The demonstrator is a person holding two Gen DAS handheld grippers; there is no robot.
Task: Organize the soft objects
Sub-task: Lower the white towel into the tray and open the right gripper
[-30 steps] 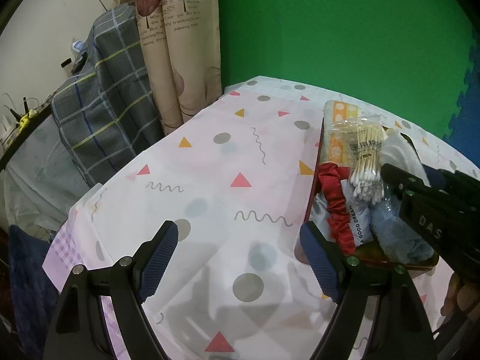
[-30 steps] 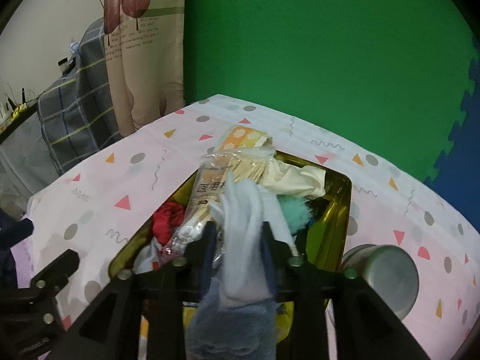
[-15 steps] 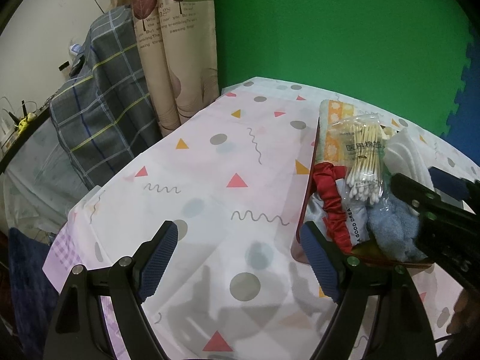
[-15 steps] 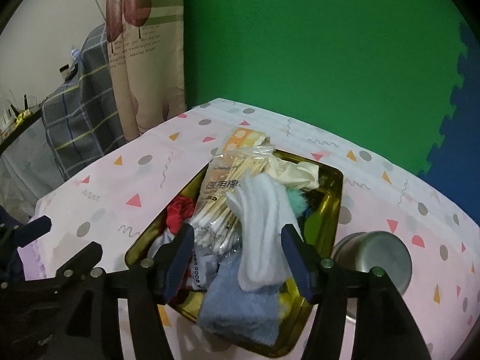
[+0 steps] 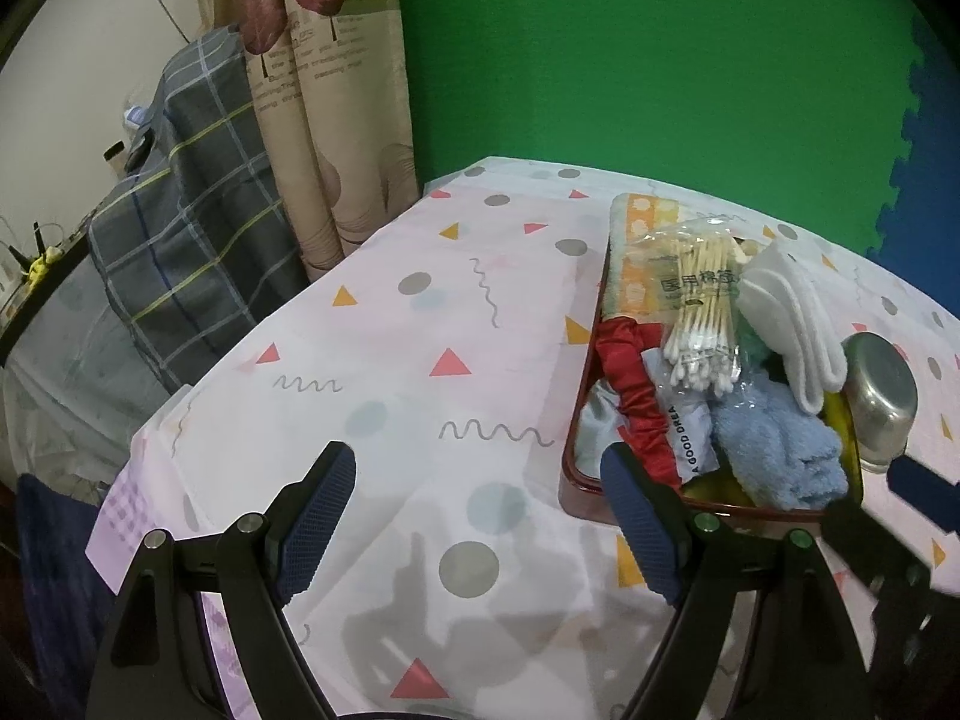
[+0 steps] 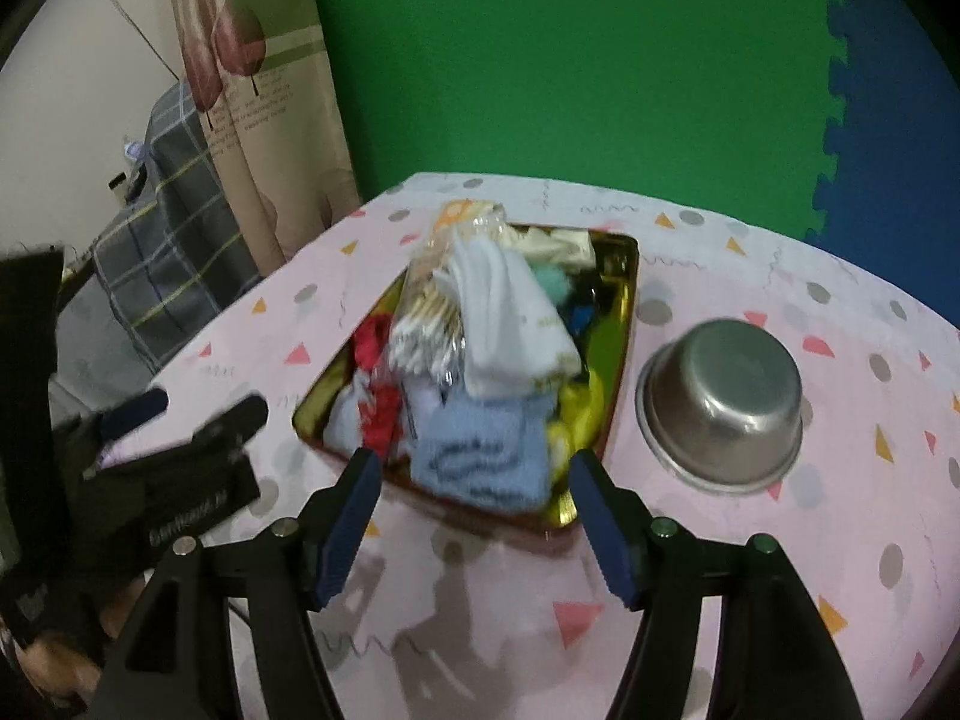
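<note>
A gold tray (image 6: 624, 306) with a red rim (image 5: 576, 456) sits on the patterned table. It holds a blue fuzzy cloth (image 6: 480, 456) (image 5: 774, 450), a white sock (image 6: 510, 312) (image 5: 792, 324), a red scrunchie (image 5: 630, 384) (image 6: 375, 342), a bag of cotton swabs (image 5: 702, 312) (image 6: 426, 330) and other soft items. My right gripper (image 6: 474, 522) is open and empty, just in front of the tray's near edge. My left gripper (image 5: 480, 528) is open and empty over the tablecloth, left of the tray.
An upturned steel bowl (image 6: 726, 396) (image 5: 882, 390) stands right of the tray. The tablecloth (image 5: 384, 360) ends at the left edge, beside a plaid-covered object (image 5: 180, 228) and a curtain (image 5: 324, 108). A green wall (image 6: 570, 60) is behind.
My right gripper opened and let go of the white sock and blue cloth, which now lie in the tray. It then pulled back toward me. The left gripper barely moved.
</note>
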